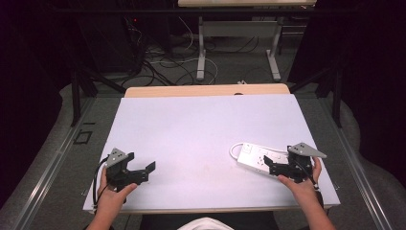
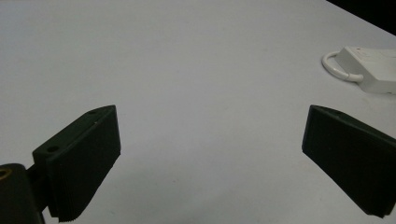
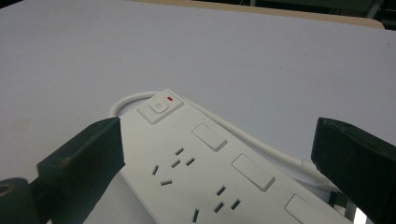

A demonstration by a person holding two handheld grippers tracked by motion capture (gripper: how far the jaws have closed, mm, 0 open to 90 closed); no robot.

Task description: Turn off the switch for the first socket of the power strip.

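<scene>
White power strip (image 3: 205,172) lying flat on the table (image 1: 191,129) between and just beneath the wide-open, empty jaws of the right gripper (image 1: 272,167); left gripper (image 1: 146,171), likewise spread and empty, well apart.

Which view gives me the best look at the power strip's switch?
The right gripper view: the switch sits close and sharp on the power strip. In the high view the strip is small; the left gripper view catches its end.
</scene>
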